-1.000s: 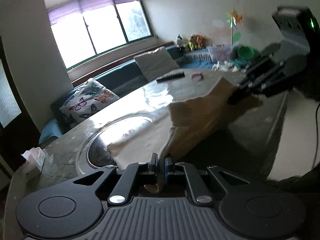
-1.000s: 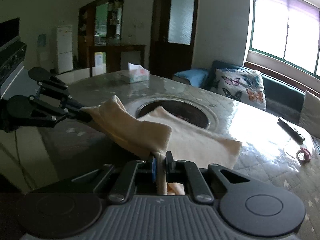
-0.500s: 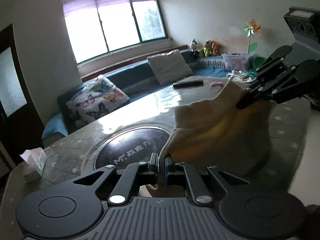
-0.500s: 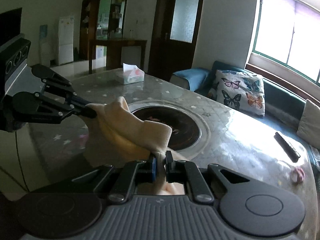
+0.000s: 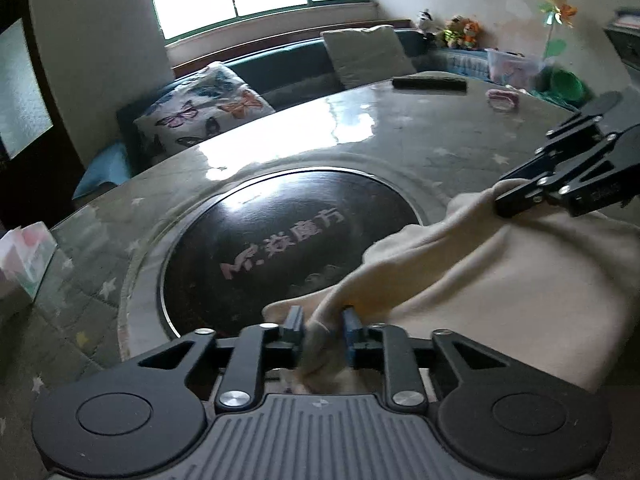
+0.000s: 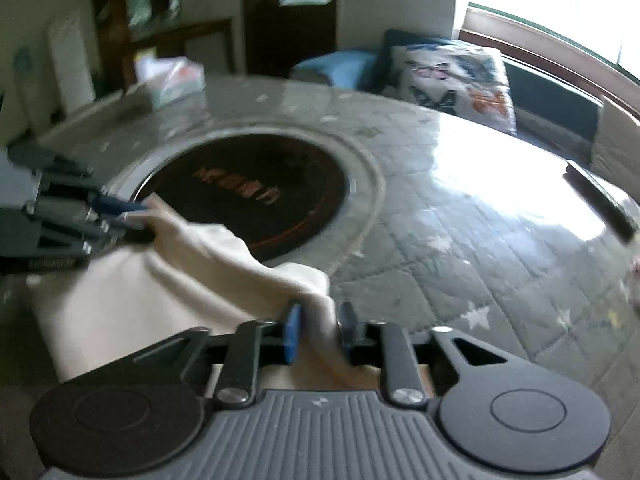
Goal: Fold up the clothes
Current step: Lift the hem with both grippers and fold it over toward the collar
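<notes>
Cloth (image 5: 500, 280) corners between fingers of opening left gripper (image 5: 322, 330), right gripper (image 6: 320, 330).

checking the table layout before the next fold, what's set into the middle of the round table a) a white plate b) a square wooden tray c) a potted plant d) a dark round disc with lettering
d: the left wrist view shows a dark round disc with pale lettering set flush into the round table, with the cream garment lying partly over its near edge.
</notes>
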`<move>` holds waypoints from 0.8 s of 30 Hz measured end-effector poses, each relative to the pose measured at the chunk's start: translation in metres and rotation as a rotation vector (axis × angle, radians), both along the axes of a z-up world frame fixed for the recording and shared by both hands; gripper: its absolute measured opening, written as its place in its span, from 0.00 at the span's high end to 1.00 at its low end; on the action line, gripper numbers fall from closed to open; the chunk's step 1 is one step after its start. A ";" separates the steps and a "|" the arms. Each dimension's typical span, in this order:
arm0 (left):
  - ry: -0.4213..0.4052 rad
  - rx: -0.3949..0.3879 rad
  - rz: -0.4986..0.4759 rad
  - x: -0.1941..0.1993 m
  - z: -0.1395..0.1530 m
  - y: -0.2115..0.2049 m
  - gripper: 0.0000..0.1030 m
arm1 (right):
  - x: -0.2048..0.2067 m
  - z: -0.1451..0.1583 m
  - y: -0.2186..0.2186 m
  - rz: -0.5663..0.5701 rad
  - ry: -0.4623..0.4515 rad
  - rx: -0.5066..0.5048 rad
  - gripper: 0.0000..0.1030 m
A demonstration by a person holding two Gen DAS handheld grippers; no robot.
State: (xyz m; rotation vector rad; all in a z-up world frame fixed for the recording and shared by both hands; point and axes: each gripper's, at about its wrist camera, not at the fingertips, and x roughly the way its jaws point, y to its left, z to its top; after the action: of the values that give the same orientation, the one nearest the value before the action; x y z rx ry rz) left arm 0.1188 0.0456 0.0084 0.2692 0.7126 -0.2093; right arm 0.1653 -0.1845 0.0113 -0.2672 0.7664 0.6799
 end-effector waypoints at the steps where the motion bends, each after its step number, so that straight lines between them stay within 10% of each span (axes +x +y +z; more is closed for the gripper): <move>1: -0.002 0.000 0.009 0.000 0.001 0.002 0.71 | -0.001 0.002 -0.006 -0.027 -0.009 0.016 0.70; 9: -0.033 -0.014 0.066 0.007 0.017 0.000 0.65 | -0.031 0.023 -0.046 -0.102 -0.053 0.112 0.72; 24: 0.030 -0.100 -0.089 0.015 0.024 -0.040 0.82 | -0.012 0.014 -0.028 -0.094 0.026 0.143 0.87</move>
State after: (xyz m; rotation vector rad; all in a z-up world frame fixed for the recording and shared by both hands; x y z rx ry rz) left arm 0.1340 0.0058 0.0323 0.2022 0.7184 -0.3331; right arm 0.1530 -0.2130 0.0254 -0.0916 0.7463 0.6468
